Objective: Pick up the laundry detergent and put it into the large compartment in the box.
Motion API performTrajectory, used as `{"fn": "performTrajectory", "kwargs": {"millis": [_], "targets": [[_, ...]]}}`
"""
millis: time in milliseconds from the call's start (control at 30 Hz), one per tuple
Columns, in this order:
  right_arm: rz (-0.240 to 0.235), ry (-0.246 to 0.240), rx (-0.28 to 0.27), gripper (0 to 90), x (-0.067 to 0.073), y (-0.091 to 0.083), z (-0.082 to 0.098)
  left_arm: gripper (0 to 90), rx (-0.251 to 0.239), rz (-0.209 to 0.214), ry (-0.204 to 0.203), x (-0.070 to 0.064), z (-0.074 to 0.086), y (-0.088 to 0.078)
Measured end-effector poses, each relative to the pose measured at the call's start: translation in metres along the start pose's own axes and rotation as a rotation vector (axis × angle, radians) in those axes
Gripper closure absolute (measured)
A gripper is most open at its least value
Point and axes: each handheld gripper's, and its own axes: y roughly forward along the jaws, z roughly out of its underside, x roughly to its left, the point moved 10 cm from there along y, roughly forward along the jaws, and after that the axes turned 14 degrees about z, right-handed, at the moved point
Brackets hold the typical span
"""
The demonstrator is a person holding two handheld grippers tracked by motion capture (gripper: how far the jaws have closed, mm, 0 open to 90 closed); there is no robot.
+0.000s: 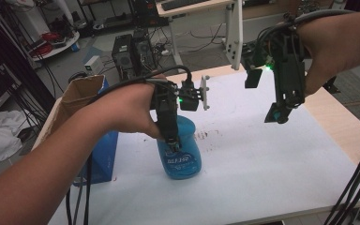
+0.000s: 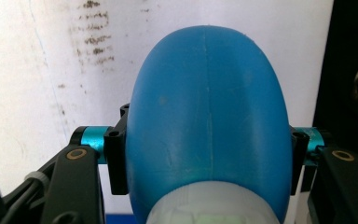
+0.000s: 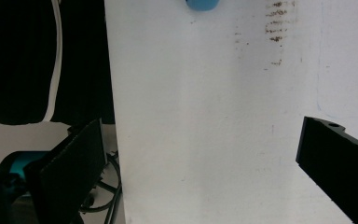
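While our left gripper (image 1: 172, 140) squeezes the bottle (image 2: 207, 116) between its jaws, we should lift straight, right gripper (image 3: 200, 168) open.

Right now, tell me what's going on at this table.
A person works with a gripper in each hand. The left gripper is clamped on a blue plastic bottle that stands on the white table, next to an open cardboard box. The right gripper hangs above the table with its jaws apart, holding nothing.
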Motion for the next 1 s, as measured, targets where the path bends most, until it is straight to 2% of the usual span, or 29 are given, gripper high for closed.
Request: {"fn": "performTrajectory", "kwargs": {"millis": [67, 100, 133, 333, 367, 467, 567, 600, 667, 733, 767, 800, 1000], "targets": [[-0.002, -0.008, -0.003, 0.6, 0.000, 0.001, -0.002, 38.2, -0.023, 0.002, -0.024, -0.005, 0.008, -0.017], [-0.002, -0.012, -0.003, 0.7, 0.000, 0.001, -0.003, 38.3, -0.023, 0.002, -0.024, -0.005, 0.008, -0.017], [-0.003, -0.012, -0.004, 0.7, 0.000, 0.001, -0.003, 38.2, -0.030, -0.003, -0.039, -0.007, 0.013, -0.027], [-0.005, -0.027, -0.010, 0.6, -0.002, 0.003, -0.008, 38.2, -0.044, -0.011, -0.100, -0.012, 0.036, -0.058], [-0.005, -0.027, -0.010, 0.6, -0.002, 0.003, -0.008, 38.3, -0.044, -0.011, -0.100, -0.012, 0.036, -0.058], [-0.008, -0.030, -0.008, 0.7, -0.001, 0.004, -0.010, 38.3, -0.051, -0.015, -0.149, -0.014, 0.052, -0.079], [-0.009, -0.037, -0.009, 0.6, -0.002, 0.006, -0.012, 38.3, -0.059, -0.019, -0.170, -0.015, 0.057, -0.088], [-0.011, -0.038, -0.009, 0.6, -0.002, 0.006, -0.013, 38.3, -0.068, -0.022, -0.209, -0.016, 0.066, -0.101], [-0.013, -0.043, -0.011, 0.7, -0.003, 0.006, -0.016, 38.3, -0.067, -0.022, -0.231, -0.017, 0.075, -0.112], [-0.013, -0.048, -0.010, 0.6, -0.003, 0.007, -0.018, 38.4, -0.091, -0.023, -0.249, -0.017, 0.081, -0.122], [-0.013, -0.048, -0.010, 0.6, -0.003, 0.007, -0.018, 38.3, -0.091, -0.023, -0.249, -0.017, 0.081, -0.122], [-0.012, -0.049, -0.009, 0.6, -0.003, 0.007, -0.018, 38.3, -0.115, -0.022, -0.275, -0.018, 0.089, -0.132], [-0.015, -0.053, -0.007, 0.7, -0.004, 0.009, -0.022, 38.4, -0.182, -0.014, -0.342, -0.015, 0.109, -0.157]]}}
